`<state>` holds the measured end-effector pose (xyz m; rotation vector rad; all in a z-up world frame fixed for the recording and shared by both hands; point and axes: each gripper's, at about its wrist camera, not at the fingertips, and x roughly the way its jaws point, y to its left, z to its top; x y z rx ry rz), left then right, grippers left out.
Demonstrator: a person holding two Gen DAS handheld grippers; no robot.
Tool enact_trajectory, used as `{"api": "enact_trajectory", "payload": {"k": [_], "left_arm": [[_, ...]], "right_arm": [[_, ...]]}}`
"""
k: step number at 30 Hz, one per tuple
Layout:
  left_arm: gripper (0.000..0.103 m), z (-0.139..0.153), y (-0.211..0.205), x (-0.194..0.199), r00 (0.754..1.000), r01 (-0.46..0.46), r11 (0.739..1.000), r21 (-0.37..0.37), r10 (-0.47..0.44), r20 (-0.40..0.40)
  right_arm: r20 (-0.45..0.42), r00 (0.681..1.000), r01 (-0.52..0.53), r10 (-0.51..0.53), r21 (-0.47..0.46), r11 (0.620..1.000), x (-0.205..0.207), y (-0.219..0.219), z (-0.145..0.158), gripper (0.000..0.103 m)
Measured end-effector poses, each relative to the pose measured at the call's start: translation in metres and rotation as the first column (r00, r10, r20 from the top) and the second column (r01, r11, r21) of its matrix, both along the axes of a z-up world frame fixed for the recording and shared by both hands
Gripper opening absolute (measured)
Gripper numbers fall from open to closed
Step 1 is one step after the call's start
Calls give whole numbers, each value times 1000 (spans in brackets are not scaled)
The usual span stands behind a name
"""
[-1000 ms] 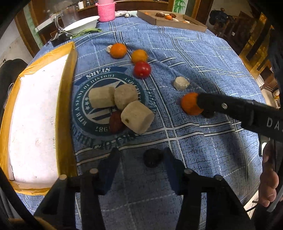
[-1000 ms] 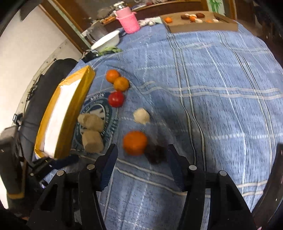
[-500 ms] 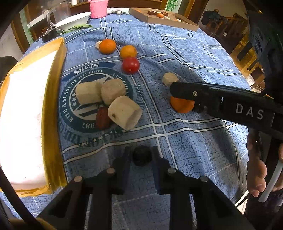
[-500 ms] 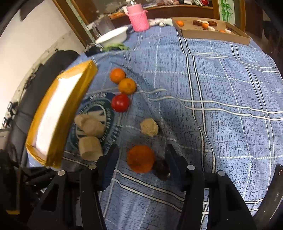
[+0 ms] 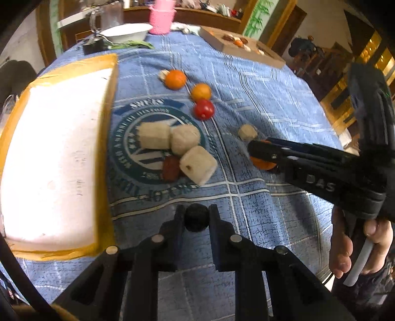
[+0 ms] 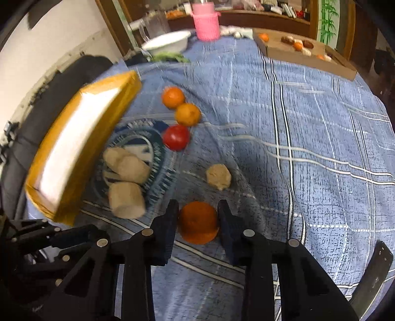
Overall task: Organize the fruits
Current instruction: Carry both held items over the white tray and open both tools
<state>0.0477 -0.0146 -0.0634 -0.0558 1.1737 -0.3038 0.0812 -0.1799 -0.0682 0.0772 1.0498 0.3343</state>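
My left gripper (image 5: 196, 218) is shut on a small round black fruit (image 5: 196, 219) just above the blue cloth. My right gripper (image 6: 198, 217) is shut on an orange (image 6: 198, 222); it also shows in the left wrist view (image 5: 261, 163), part hidden by the right gripper's arm (image 5: 321, 170). On the cloth lie two oranges (image 5: 175, 79) (image 5: 201, 91), a red tomato (image 5: 203, 110), three beige cylinder pieces (image 5: 197, 165), a dark red fruit (image 5: 170, 168) and a small beige lump (image 5: 247, 132).
A yellow-rimmed white box (image 5: 54, 153) lies at the left. A cardboard tray (image 6: 306, 53) holding several fruits stands at the far right. A white bowl (image 6: 167, 42), a glass jug (image 6: 154, 23) and a pink cup (image 6: 206, 24) stand at the far edge.
Both grippers have closed: the left on the black fruit, the right on the orange. The dark fruit that lay beside the orange is no longer in view.
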Motion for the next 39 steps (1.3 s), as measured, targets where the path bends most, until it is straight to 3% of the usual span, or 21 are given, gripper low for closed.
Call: {"api": "enact_trajectory", "payload": {"k": [5, 11, 18, 25, 30, 35, 39], "left_arm": [[21, 29, 32, 2, 996, -59, 998, -37, 61, 61], [21, 49, 97, 10, 972, -207, 978, -10, 207, 113], [21, 22, 159, 23, 938, -340, 940, 41, 335, 93], [21, 1, 190, 30, 925, -379, 922, 83, 374, 74], [21, -9, 196, 29, 926, -377, 921, 102, 373, 58], [23, -20, 201, 32, 928, -371, 922, 112, 369, 41], [43, -16, 207, 26, 924, -382, 921, 80, 380, 42]], "right_arm": [[71, 997, -43, 38, 70, 997, -9, 21, 37, 31], [94, 982, -174, 162, 142, 974, -4, 83, 62, 31], [15, 959, -282, 284, 187, 941, 19, 172, 41, 31], [-47, 948, -309, 316, 115, 944, 37, 232, 7, 30], [-75, 946, -308, 315, 83, 948, 37, 236, -10, 30], [-40, 947, -318, 319, 10, 948, 33, 240, -14, 31], [-45, 944, -323, 328, 96, 942, 34, 233, -8, 37]]}}
